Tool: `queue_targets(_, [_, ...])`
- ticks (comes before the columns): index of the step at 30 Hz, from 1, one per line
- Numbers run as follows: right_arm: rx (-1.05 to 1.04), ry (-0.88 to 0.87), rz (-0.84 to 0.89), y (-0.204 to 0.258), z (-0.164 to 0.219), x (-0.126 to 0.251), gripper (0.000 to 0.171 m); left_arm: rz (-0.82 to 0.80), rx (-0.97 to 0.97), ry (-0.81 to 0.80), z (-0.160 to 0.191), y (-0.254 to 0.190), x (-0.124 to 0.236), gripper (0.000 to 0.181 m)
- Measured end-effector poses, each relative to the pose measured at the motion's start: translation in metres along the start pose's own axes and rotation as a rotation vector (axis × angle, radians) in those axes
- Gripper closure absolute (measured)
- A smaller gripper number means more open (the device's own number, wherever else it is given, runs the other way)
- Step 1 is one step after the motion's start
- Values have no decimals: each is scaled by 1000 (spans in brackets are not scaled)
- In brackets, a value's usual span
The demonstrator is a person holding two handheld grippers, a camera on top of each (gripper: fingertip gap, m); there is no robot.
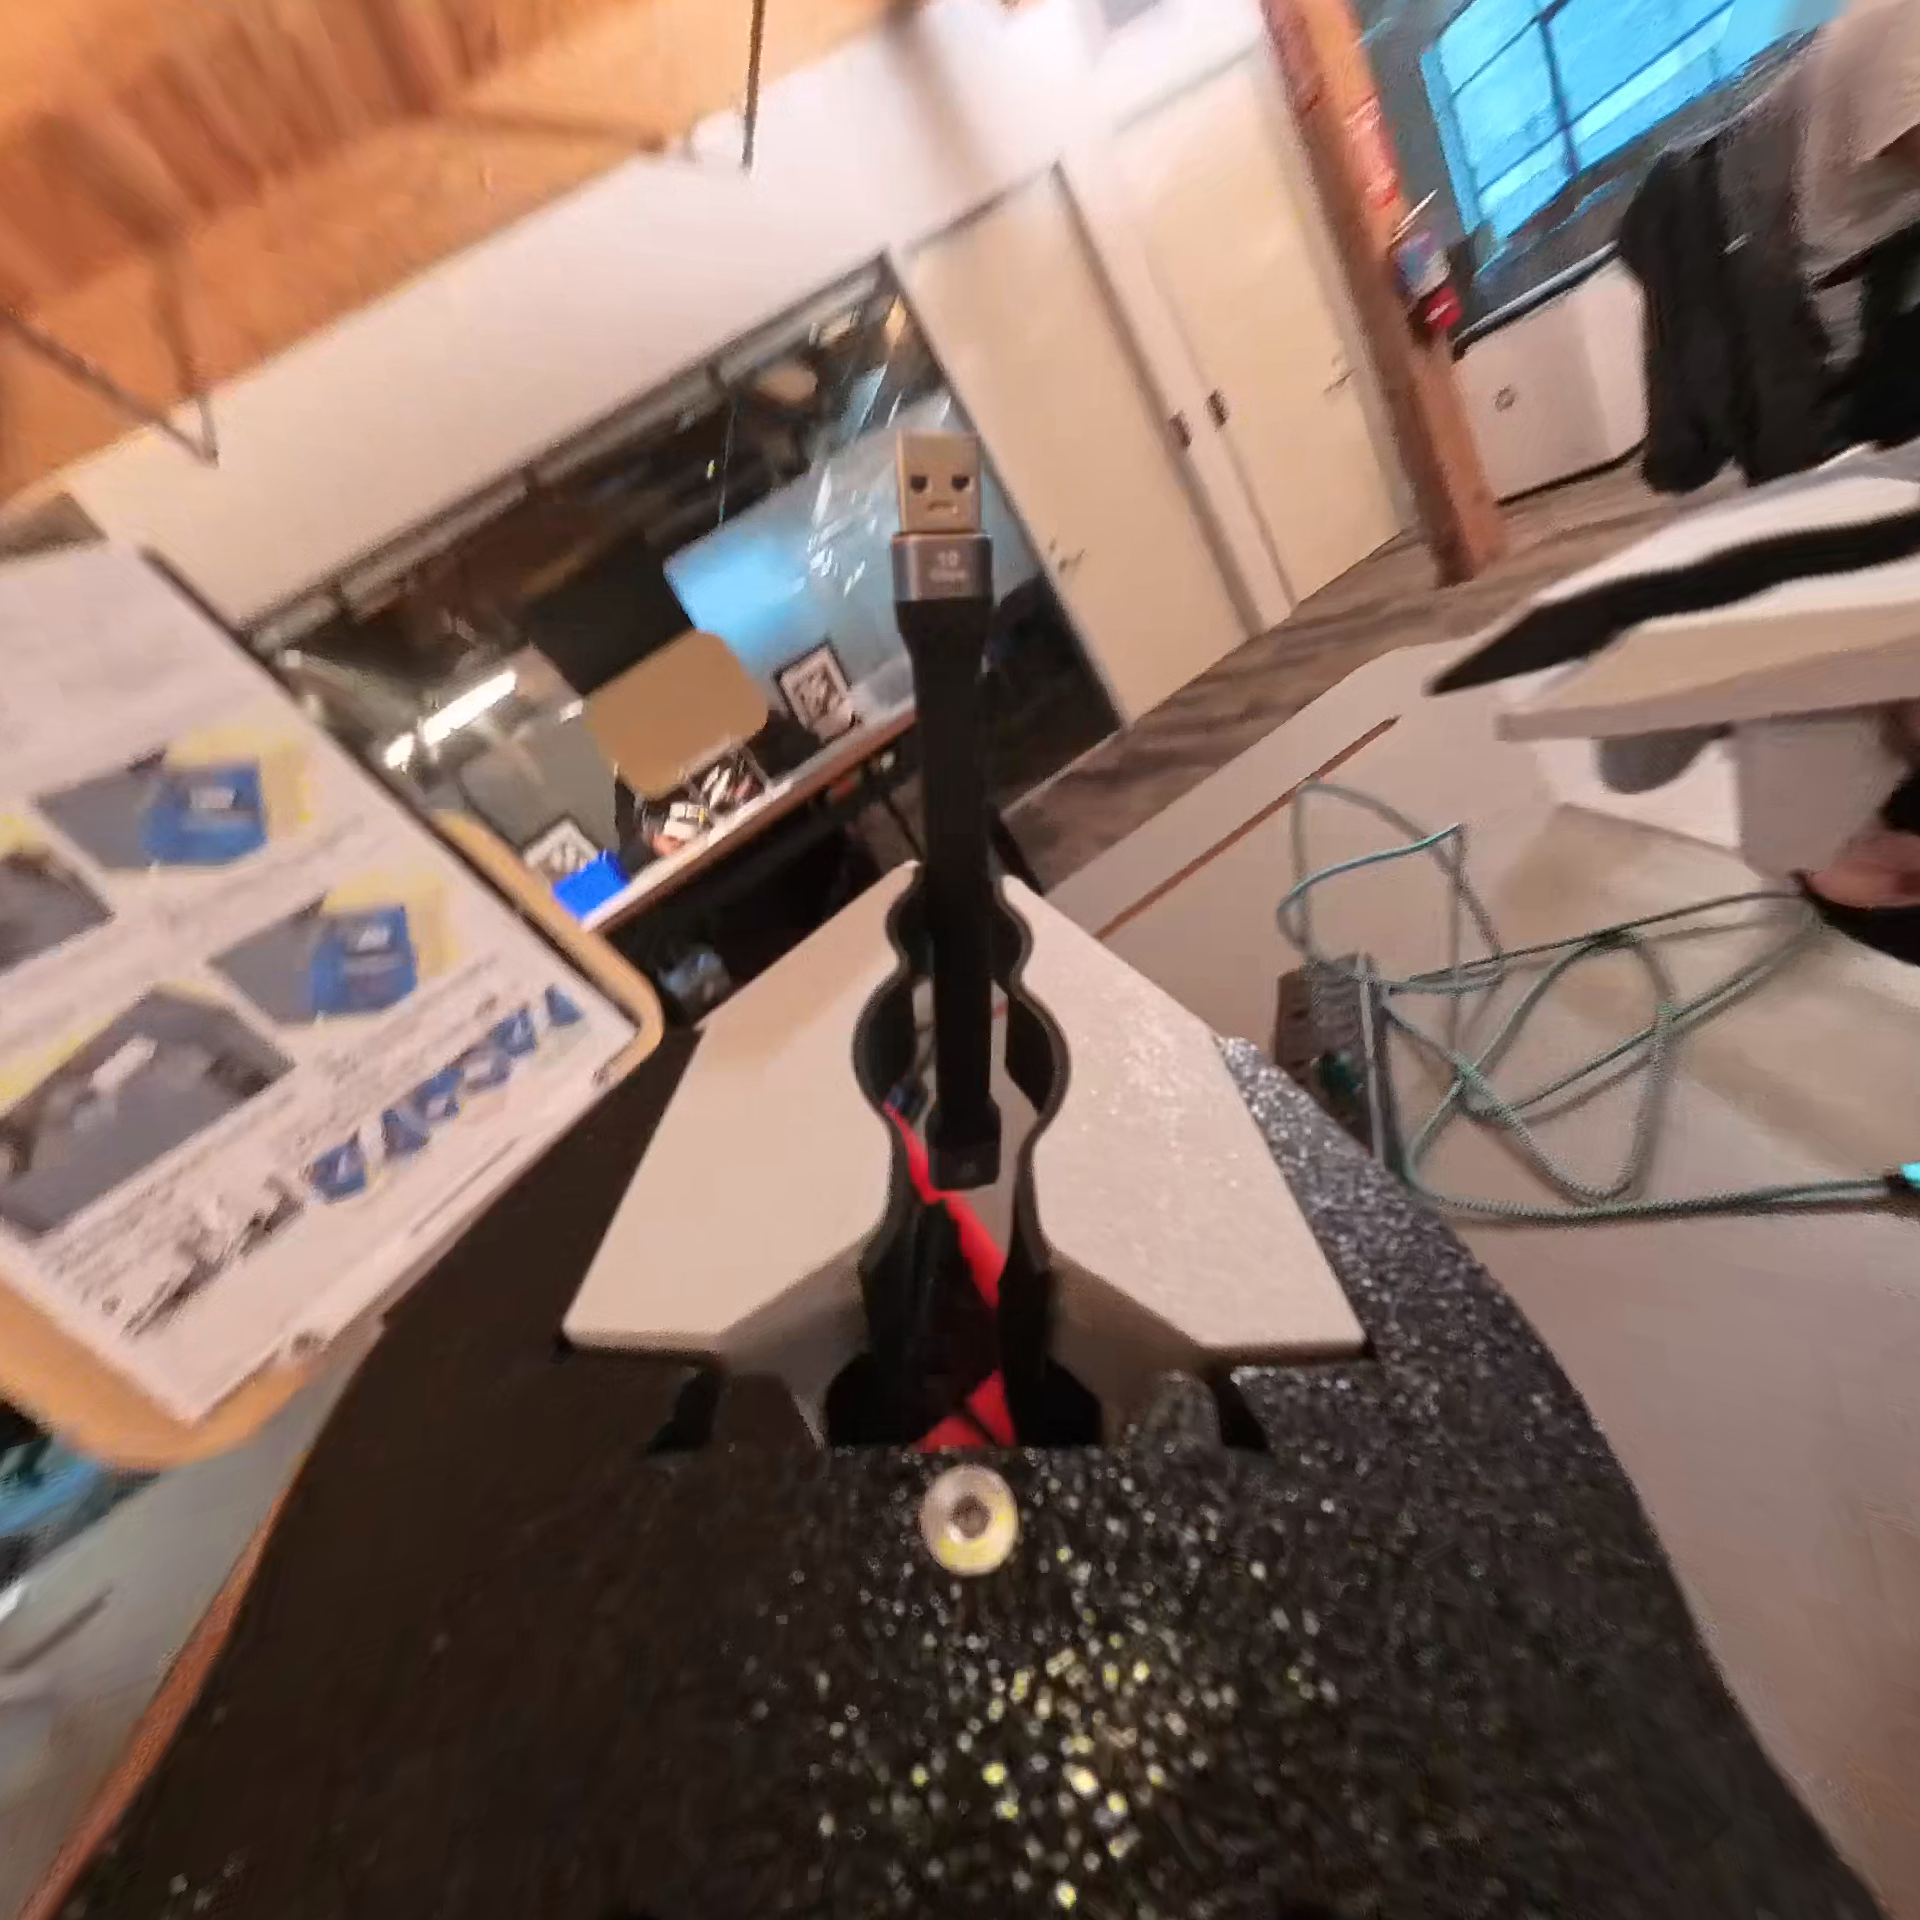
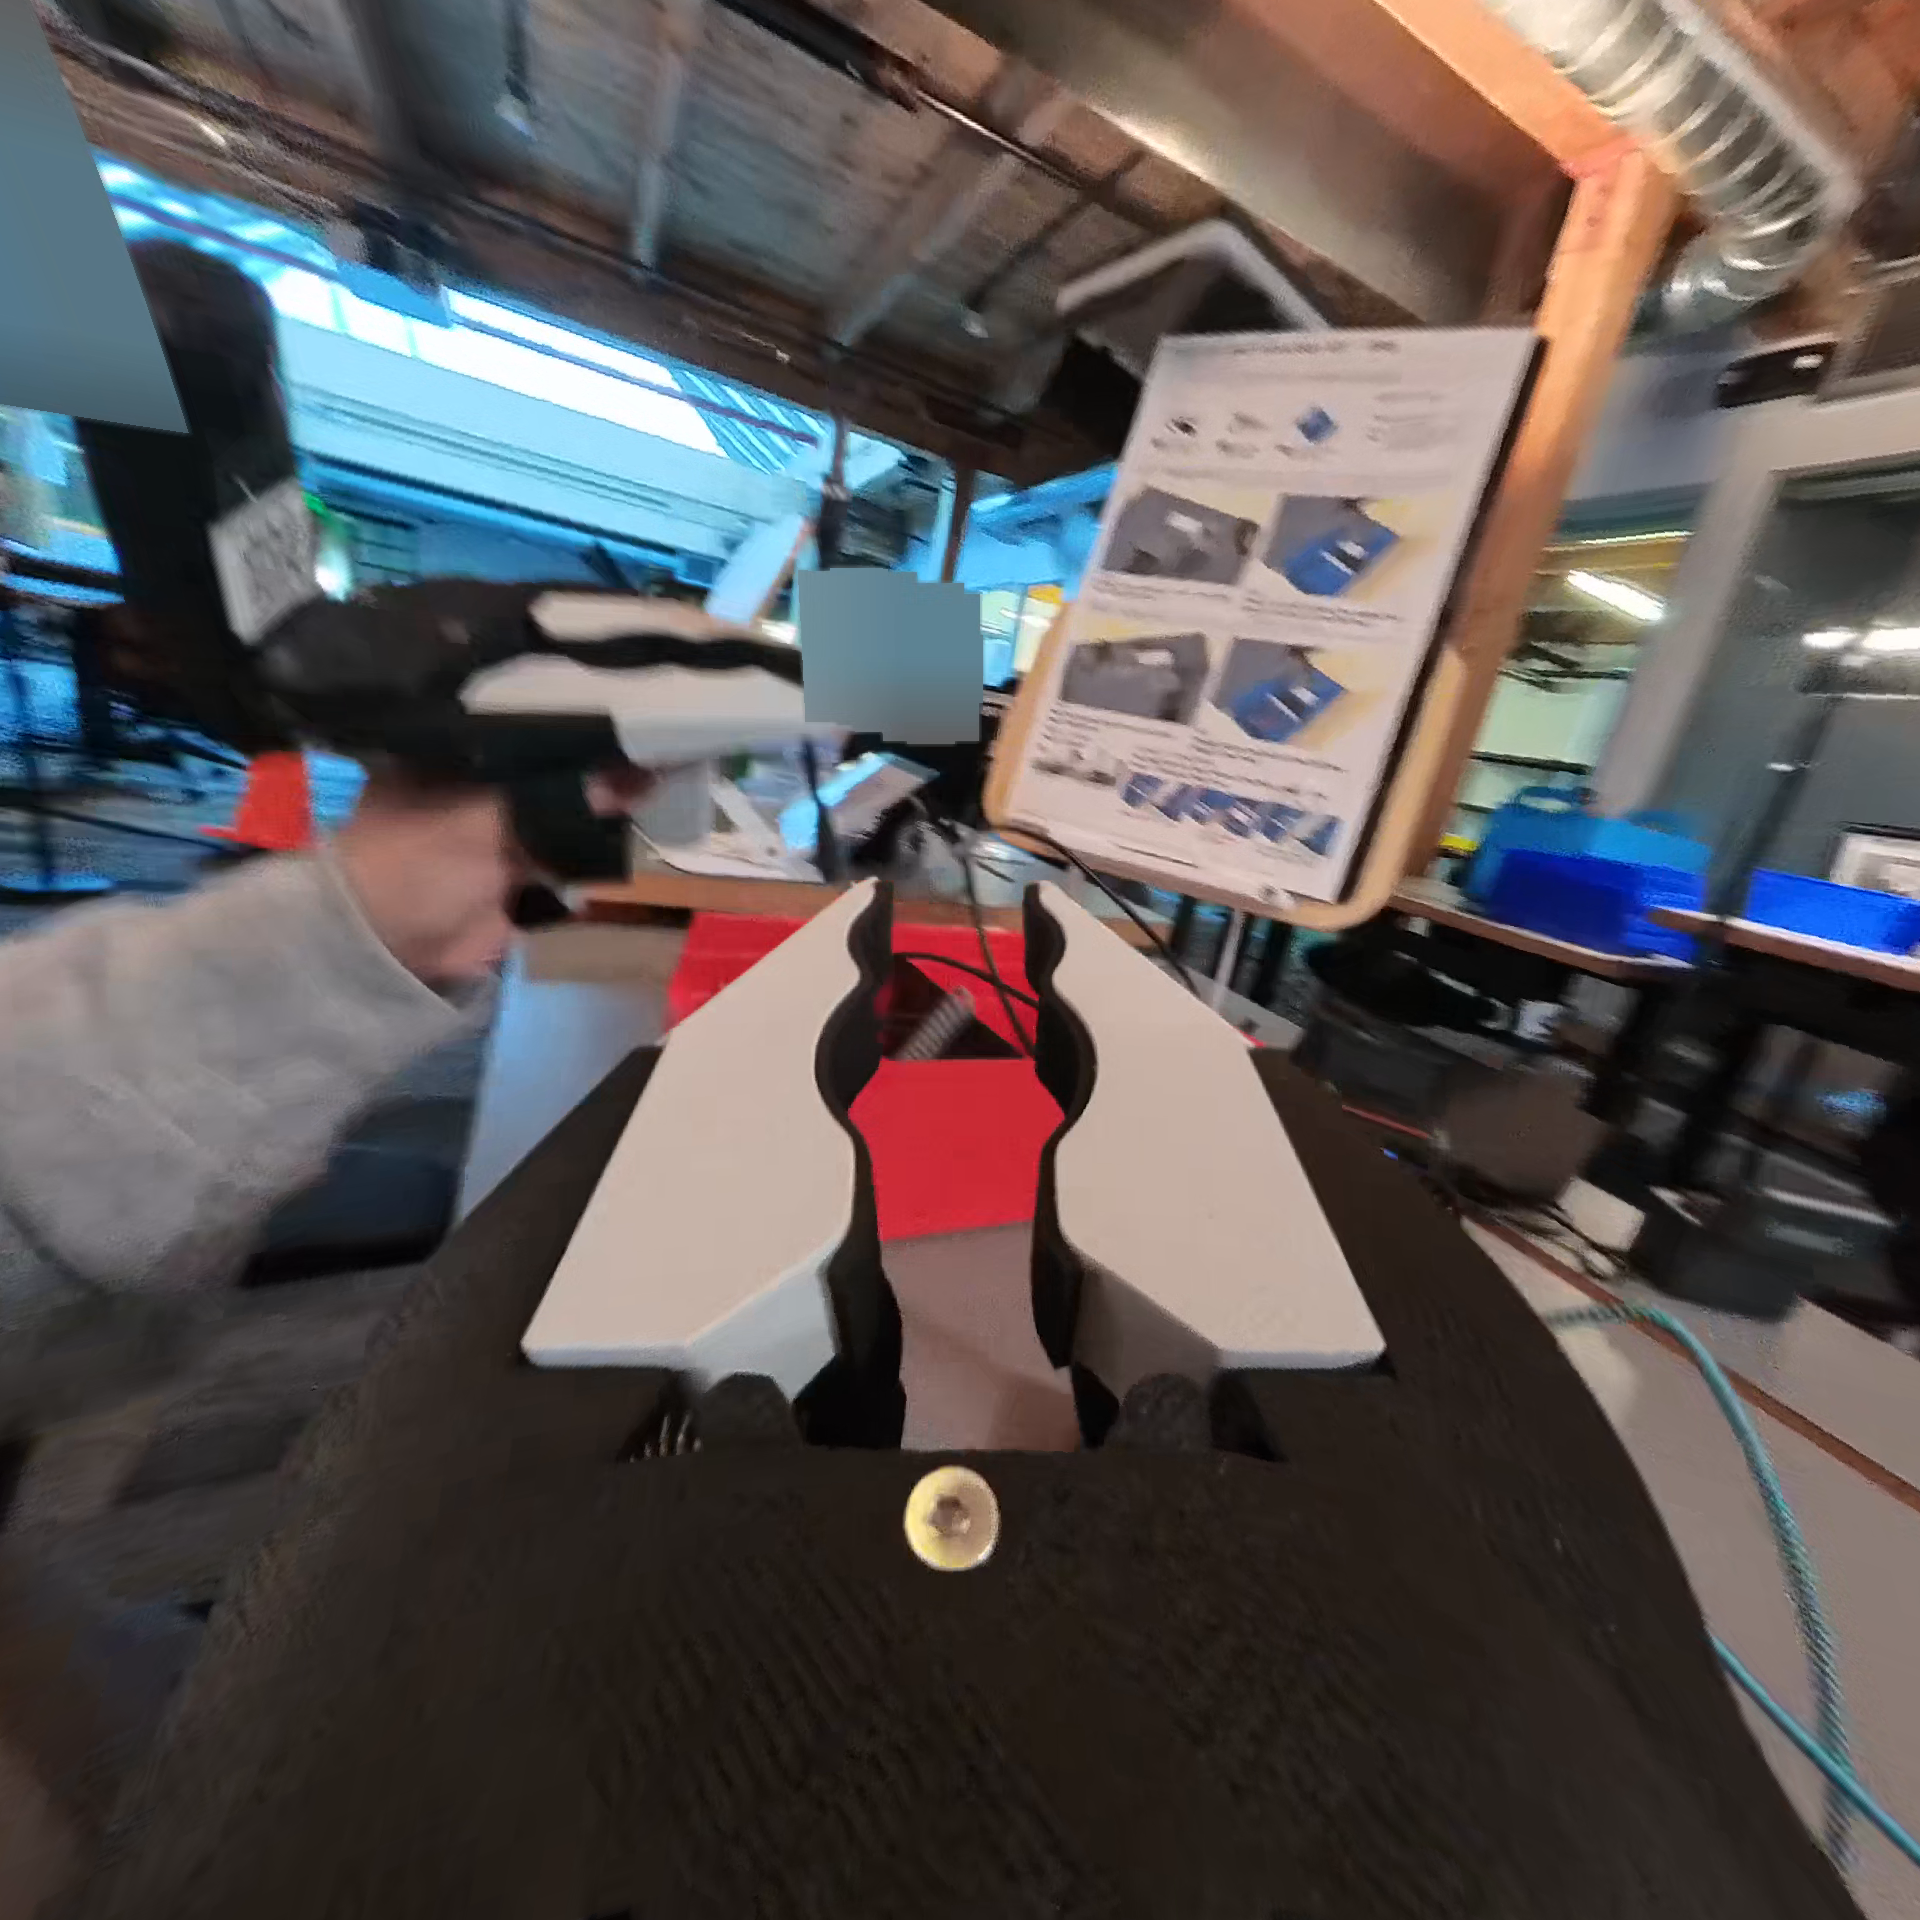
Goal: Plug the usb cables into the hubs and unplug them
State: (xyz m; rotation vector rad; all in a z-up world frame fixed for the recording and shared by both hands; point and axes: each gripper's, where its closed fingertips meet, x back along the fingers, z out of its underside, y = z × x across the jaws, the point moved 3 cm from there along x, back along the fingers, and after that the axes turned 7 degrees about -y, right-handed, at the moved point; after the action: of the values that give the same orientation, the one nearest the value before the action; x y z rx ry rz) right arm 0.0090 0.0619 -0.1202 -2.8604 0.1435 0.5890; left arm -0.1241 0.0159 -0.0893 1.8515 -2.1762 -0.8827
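A short black USB cable (image 1: pixel 954 831) is standing upright at the centre of the left wrist view, its silver plug (image 1: pixel 938 481) pointing toward 12 o'clock and free in the air. The left gripper (image 1: pixel 956 925) is clamping the cable's black body between its two pale fingers (image 1: pixel 1127 1122), and the cable's lower connector is sitting down in the gap between them. At 3 o'clock from the cable, a tangle of teal cables (image 1: pixel 1507 997) is lying on the white table (image 1: pixel 1558 1455), running to a dark hub (image 1: pixel 1325 1013) that is too blurred to read clearly. At 2 o'clock the right gripper (image 1: pixel 1662 592) is showing sideways, held well apart from the plug. At 9 o'clock an instruction sheet (image 1: pixel 239 914) on a wooden board is tilting toward the camera.

In the right wrist view, the right gripper (image 2: pixel 956 904) is holding its fingers apart with nothing between them; a red bin (image 2: pixel 956 1143) is showing through the gap. At 10 o'clock the left gripper (image 2: pixel 665 675) is hanging in a person's hand, a grey sleeve (image 2: pixel 187 1091) below it. At 1 o'clock the same instruction sheet (image 2: pixel 1247 634) is standing.
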Motion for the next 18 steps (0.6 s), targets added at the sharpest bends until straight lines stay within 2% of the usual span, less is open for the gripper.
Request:
queue_targets(4, [-16, -30, -52, 21, -29, -6, 139, 93, -40, -120, -13, -50, -13, 173])
queue_targets(8, [-12, -46, -22, 25, -42, -6, 141, 170, -87, -163, -17, -87, -20, 173])
queue_targets(10, [3, -32, -32, 26, -43, -5, 150, 194, -108, -168, -19, -97, -23, 172])
queue_targets(11, [18, -33, -29, 26, -43, -4, 162, 206, -113, -168, -20, -100, -24, 172])
queue_targets(16, [196, 18, 37, 14, -40, 1, 166, 279, -51, -122, -15, -109, -31, 170])
queue_targets(18, [344, 47, 92, 6, -39, 5, 166, 301, 10, -112, -16, -108, -30, 155])
